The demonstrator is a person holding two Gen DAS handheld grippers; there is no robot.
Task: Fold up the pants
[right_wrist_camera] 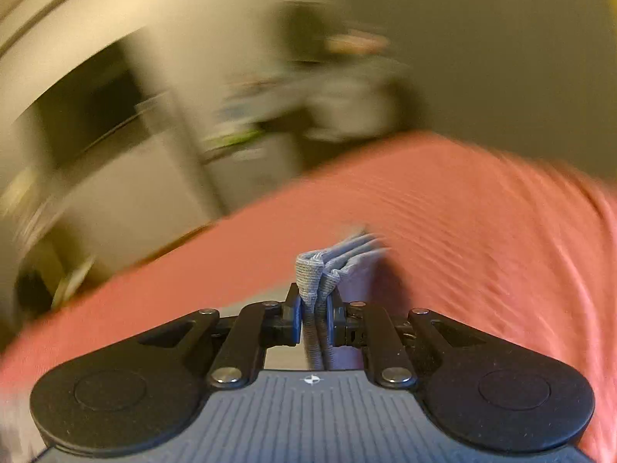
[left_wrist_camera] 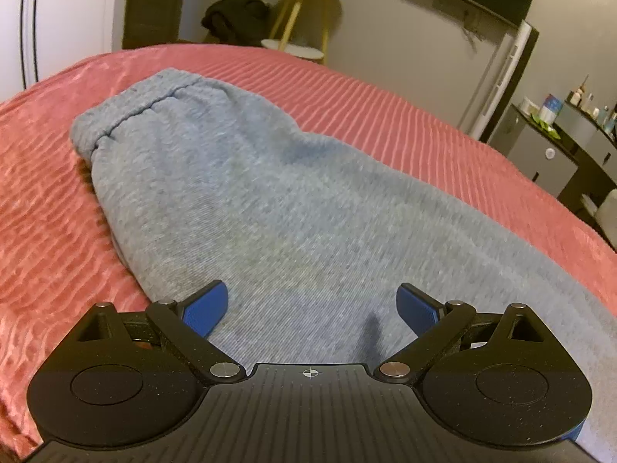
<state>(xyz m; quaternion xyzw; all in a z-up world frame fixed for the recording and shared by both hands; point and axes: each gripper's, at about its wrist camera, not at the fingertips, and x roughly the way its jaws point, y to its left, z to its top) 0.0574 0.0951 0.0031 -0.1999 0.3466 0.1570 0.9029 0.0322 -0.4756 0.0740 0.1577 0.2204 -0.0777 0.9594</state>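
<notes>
Blue pads (left_wrist_camera: 206, 308) of your left gripper (left_wrist_camera: 311, 310) stand spread wide over the grey pants (left_wrist_camera: 270, 208), holding nothing and hanging just above the cloth. Those pants lie on the pink bedspread (left_wrist_camera: 405, 115) as one long band, waistband (left_wrist_camera: 127, 115) at the far end, which suggests the legs are already laid one over the other lengthwise. Your right gripper (right_wrist_camera: 313, 318) has its jaws pressed together on a bunched stack of grey hem edges (right_wrist_camera: 314, 270), lifted clear of the bedspread (right_wrist_camera: 482, 212); that view is heavily blurred, so you cannot tell from it how much cloth trails below. By my reading, the lengthwise fold is done and the crosswise fold is under way: the pinched end has yet to be carried toward the waistband, laid down and smoothed.
</notes>
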